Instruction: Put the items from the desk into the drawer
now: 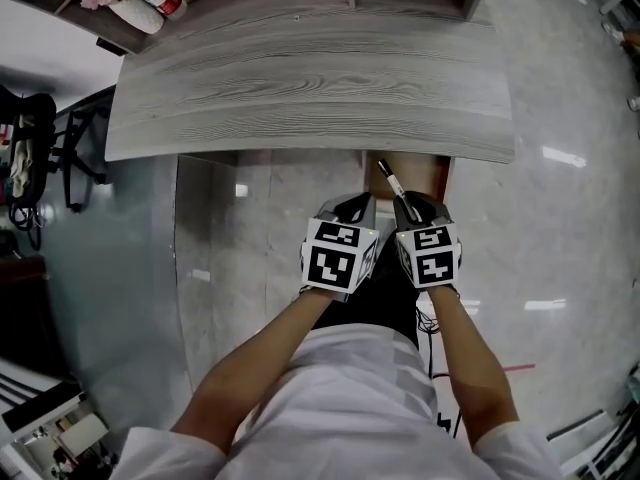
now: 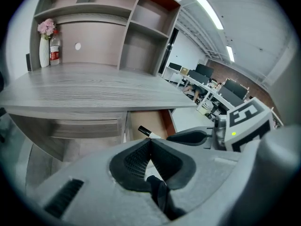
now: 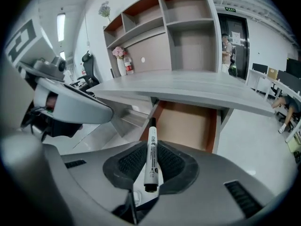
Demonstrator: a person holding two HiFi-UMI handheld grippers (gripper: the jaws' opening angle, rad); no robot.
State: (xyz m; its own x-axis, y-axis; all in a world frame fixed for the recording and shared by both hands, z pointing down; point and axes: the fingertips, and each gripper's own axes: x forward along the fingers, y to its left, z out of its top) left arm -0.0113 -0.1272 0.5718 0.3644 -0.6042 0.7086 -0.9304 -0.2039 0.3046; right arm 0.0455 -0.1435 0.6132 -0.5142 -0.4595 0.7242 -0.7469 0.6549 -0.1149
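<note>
Grey wood bench (image 1: 300, 78) stood bare; my right gripper (image 3: 151, 147) pinched the marker (image 3: 152, 166) over the open drawer (image 3: 188, 126), my left gripper (image 2: 149, 142) closed on nothing. A loose pinch could let it swivel and miss.

"What is the floor like?"

"Glossy pale grey tiles (image 1: 560, 198), with lamp glare on them."

"And the furniture?"

"A grey wood-grain table (image 1: 300, 88) with a shelf unit (image 3: 188, 27) at its back, reddish-brown on some inner faces. A vase of pink flowers (image 2: 44, 53) and a bottle (image 2: 55, 48) stand in one corner."

"Beyond it?"

"Rows of office desks with monitors (image 2: 221, 86), under long ceiling lights (image 2: 207, 8)."
</note>
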